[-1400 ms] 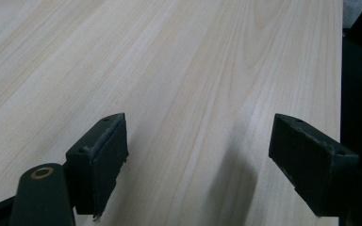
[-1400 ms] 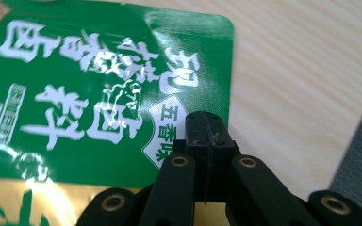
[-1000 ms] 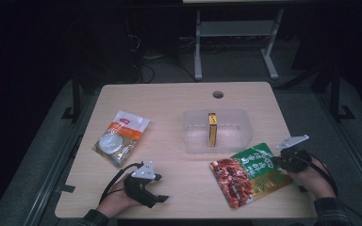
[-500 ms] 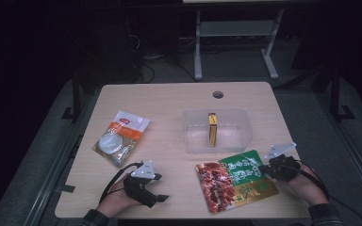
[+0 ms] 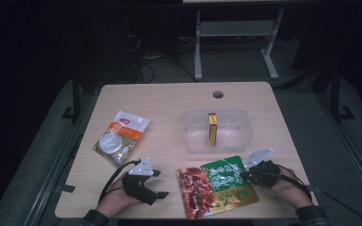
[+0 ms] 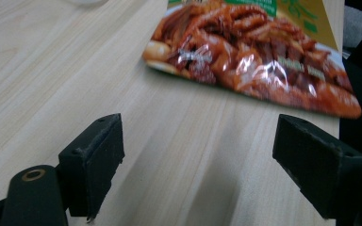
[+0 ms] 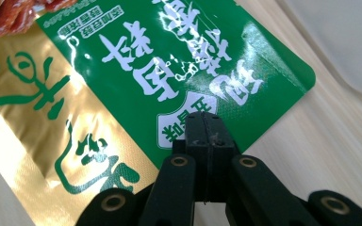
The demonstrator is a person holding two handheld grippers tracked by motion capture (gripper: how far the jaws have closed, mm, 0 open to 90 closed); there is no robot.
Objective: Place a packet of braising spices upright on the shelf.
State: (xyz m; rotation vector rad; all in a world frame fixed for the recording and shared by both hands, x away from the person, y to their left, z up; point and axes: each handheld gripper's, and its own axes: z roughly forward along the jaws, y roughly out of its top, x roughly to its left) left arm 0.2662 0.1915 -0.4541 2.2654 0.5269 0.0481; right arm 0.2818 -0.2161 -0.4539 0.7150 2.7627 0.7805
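Observation:
A green, gold and red food pouch [image 5: 217, 186] lies flat near the table's front edge, its red pictured end toward the left. My right gripper [image 5: 242, 175] is shut on its right edge; in the right gripper view the jaws [image 7: 203, 123] meet over the green printed corner of the pouch [image 7: 146, 70]. My left gripper [image 5: 160, 183] rests on the table left of the pouch, open and pointing toward it. In the left gripper view nothing lies between its wide-apart jaws [image 6: 202, 141], and the pouch's red end [image 6: 254, 56] is a short way ahead.
A clear plastic container [image 5: 235, 141] with an upright yellow box [image 5: 212, 129] in it stands behind the pouch. A white and orange packet [image 5: 121, 136] lies at the left. A cable hole [image 5: 218, 94] sits near the table's far edge.
My right gripper has slid left and toward the front edge, dragging the pouch with it. The left gripper has stayed in place.

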